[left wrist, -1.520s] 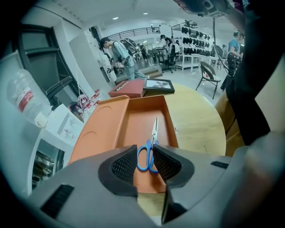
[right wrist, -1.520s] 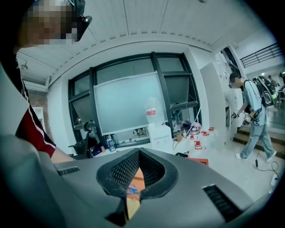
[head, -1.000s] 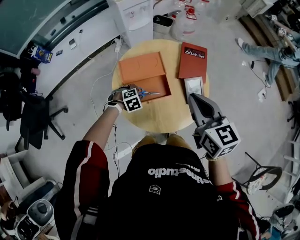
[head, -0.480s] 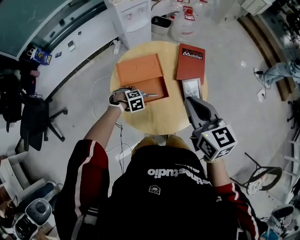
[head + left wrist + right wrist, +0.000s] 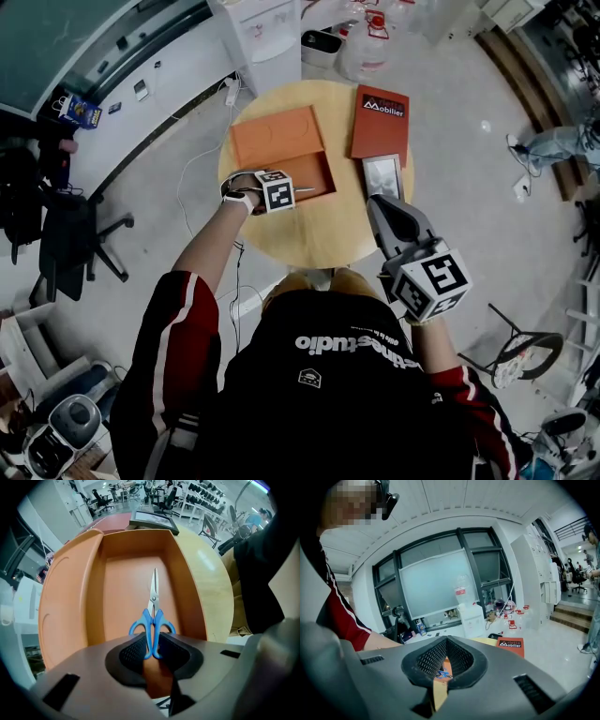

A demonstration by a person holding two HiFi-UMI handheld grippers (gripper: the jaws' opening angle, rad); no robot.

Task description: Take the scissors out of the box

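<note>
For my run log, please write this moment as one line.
left hand-held gripper: shut on scissors handles | scissors: lying in open box | right hand-held gripper: shut, empty

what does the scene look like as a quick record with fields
left tongs: shut on the scissors, at the blue handles
right tongs: shut, empty, away from the box
scissors: blades closed, over the floor of the open orange box
table: round, wooden, also holds a red booklet
task status: scissors gripped, not yet out of the box
</note>
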